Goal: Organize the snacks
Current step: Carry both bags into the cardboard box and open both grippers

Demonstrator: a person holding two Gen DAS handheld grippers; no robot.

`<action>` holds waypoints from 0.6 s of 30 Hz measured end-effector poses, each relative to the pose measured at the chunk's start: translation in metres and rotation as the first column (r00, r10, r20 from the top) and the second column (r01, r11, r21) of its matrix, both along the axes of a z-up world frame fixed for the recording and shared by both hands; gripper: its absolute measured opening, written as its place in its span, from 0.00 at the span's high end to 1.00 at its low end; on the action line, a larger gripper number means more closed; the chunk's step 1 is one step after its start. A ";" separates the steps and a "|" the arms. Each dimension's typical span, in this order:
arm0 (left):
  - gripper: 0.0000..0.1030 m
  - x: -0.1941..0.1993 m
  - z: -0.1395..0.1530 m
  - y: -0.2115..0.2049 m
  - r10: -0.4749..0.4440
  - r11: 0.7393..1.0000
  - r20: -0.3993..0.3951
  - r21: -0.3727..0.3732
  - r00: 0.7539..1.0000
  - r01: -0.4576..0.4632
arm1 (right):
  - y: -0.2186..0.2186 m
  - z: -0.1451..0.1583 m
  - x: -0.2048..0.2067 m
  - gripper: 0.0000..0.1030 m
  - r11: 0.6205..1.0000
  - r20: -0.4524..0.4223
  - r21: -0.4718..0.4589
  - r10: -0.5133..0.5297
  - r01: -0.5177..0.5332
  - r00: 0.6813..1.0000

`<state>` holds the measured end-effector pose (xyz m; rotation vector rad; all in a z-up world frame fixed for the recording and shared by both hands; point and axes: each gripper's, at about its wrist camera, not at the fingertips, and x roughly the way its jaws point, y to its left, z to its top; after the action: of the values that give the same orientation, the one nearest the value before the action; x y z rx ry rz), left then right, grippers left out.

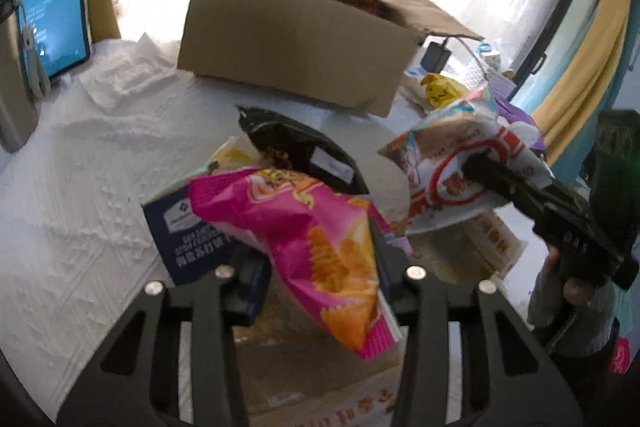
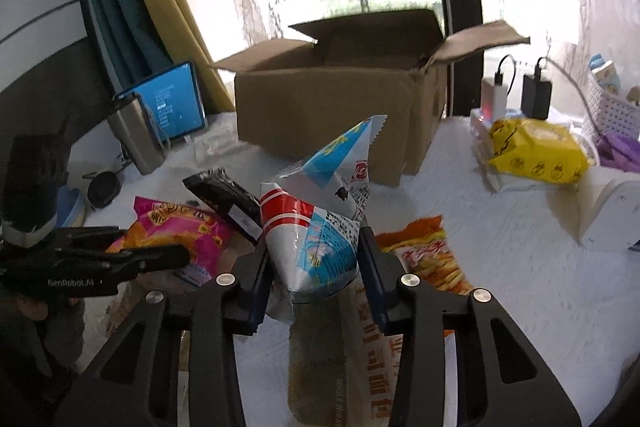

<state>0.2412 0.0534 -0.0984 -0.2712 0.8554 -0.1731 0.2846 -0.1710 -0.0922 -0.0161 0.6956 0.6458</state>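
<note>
My left gripper (image 1: 316, 267) is shut on a pink snack bag (image 1: 320, 227), which hangs crumpled between its fingers above the pile. In the right wrist view the same gripper (image 2: 176, 255) comes in from the left onto that pink bag (image 2: 180, 227). My right gripper (image 2: 316, 267) is shut on a white, blue and red snack bag (image 2: 316, 223), held up with one corner pointing upward. The left wrist view shows the right gripper (image 1: 480, 171) clamped on that white bag (image 1: 452, 155). An open cardboard box (image 2: 320, 107) stands behind the snacks on the white cloth.
A black bag (image 2: 224, 195), a dark blue box (image 1: 180, 235), an orange snack bag (image 2: 428, 255) and a tan package (image 2: 340, 347) lie under the grippers. A tablet (image 2: 172, 107) and metal flask (image 2: 136, 135) stand left. A yellow pack (image 2: 536, 147), chargers (image 2: 536, 95) and white basket (image 2: 612, 107) sit right.
</note>
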 end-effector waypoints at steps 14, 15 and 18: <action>0.58 -0.010 0.077 0.000 -0.075 0.995 0.206 0.086 0.976 0.059 | -0.010 0.044 0.004 0.59 0.999 0.103 0.025 -0.041 0.039 0.994; 0.58 -0.007 0.083 0.002 -0.082 0.994 0.222 0.092 0.972 0.063 | -0.010 0.047 0.005 0.59 0.999 0.109 0.025 -0.044 0.042 0.993; 0.58 0.002 0.091 0.008 -0.089 0.993 0.247 0.103 0.965 0.065 | -0.009 0.054 0.009 0.59 0.998 0.124 0.021 -0.054 0.052 0.991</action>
<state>0.2431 0.0614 -0.0073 -0.1239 0.6199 -0.2344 0.2941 -0.1799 -0.0380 -0.0216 0.5684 0.5948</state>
